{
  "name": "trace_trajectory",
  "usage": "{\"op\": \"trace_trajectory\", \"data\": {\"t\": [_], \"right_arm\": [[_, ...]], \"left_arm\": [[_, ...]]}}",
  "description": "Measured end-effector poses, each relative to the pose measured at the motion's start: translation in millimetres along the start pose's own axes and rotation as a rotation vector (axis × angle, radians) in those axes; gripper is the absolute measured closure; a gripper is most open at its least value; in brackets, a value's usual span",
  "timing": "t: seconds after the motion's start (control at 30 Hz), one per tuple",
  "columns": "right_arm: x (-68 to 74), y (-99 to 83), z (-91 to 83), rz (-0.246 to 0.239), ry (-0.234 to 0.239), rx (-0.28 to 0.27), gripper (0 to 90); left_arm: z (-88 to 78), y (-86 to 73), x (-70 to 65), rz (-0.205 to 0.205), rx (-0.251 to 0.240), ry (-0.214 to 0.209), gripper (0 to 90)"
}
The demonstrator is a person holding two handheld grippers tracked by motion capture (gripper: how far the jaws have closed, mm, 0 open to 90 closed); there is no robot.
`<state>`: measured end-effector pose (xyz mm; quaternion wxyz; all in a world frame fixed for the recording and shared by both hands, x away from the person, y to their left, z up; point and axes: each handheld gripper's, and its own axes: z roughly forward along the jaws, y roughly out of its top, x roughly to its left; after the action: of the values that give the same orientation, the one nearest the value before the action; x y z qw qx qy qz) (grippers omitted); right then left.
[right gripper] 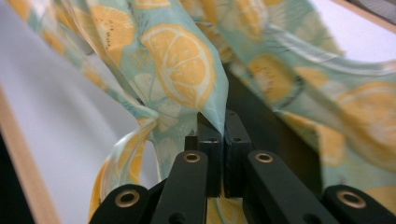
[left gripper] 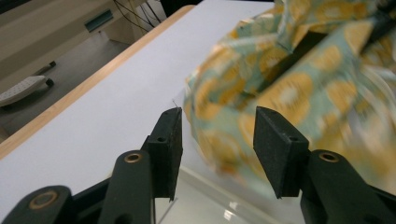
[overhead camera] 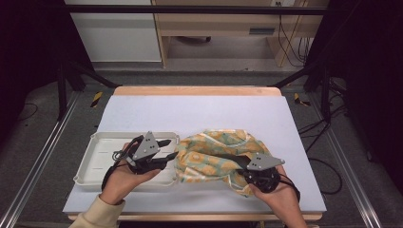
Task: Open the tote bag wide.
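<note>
A crumpled cloth (overhead camera: pixel 214 154) printed with yellow lemon slices on pale green lies at the middle right of the white table. My right gripper (overhead camera: pixel 240 165) comes in from its near right side. In the right gripper view that gripper (right gripper: pixel 220 122) is shut on a fold of the cloth (right gripper: pixel 177 60), which fans out above the jaws. My left gripper (overhead camera: pixel 172 148) sits over the right end of a white tray (overhead camera: pixel 95 156), pointing at the cloth's left edge. Its jaws stand apart in the left gripper view (left gripper: pixel 217 135), with the cloth (left gripper: pixel 289 88) just beyond the pads and untouched.
The shallow white tray has its right rim (left gripper: pixel 205 200) right under my left gripper. The table's far half (overhead camera: pixel 190 111) is bare white surface with a wooden edge (overhead camera: pixel 195 90) behind it. Black frame posts stand at both sides of the table.
</note>
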<state>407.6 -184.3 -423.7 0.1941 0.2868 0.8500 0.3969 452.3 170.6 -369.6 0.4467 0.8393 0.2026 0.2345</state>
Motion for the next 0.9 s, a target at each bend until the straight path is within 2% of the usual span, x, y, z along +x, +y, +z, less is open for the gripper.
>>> {"op": "trace_trajectory", "data": {"t": [0.17, 0.27, 0.33, 0.47, 0.53, 0.57, 0.6, 0.67, 0.83, 0.9], "right_arm": [[13.8, -8.2, 1.6, -0.045, 0.043, 0.026, 88.0], [17.8, -13.2, 1.7, -0.058, 0.056, 0.033, 87.6], [17.8, -16.0, 0.0, -0.056, 0.058, 0.032, 87.6], [16.0, -21.8, -3.4, -0.050, 0.067, 0.033, 87.7], [16.1, -24.5, -3.3, -0.059, 0.074, 0.042, 87.7], [16.5, -25.3, -3.4, -0.059, 0.077, 0.046, 87.7], [16.9, -25.9, -3.8, -0.063, 0.083, 0.048, 87.7], [18.5, -26.7, -5.4, -0.073, 0.092, 0.052, 87.8], [24.1, -29.4, -8.2, -0.087, 0.097, 0.077, 88.4], [26.3, -30.6, -8.1, -0.094, 0.105, 0.088, 88.6]], "left_arm": [[23.0, 23.0, 4.2, 0.036, 0.034, -0.028, 40.9], [45.1, 32.1, 1.8, 0.068, 0.085, -0.057, 33.5], [59.2, 33.1, -0.9, 0.092, 0.130, -0.072, 30.5], [85.8, 28.9, -3.8, 0.107, 0.197, -0.104, 27.4], [96.3, 27.6, -3.4, 0.107, 0.215, -0.100, 27.4], [96.3, 27.6, -3.4, 0.107, 0.215, -0.100, 28.1], [103.8, 26.5, -2.6, 0.095, 0.226, -0.106, 32.1], [108.9, 26.6, -2.7, 0.097, 0.253, -0.098, 43.1], [115.5, 30.7, -3.2, 0.089, 0.281, -0.087, 64.7], [116.8, 33.5, -1.4, 0.088, 0.300, -0.083, 77.0]]}}
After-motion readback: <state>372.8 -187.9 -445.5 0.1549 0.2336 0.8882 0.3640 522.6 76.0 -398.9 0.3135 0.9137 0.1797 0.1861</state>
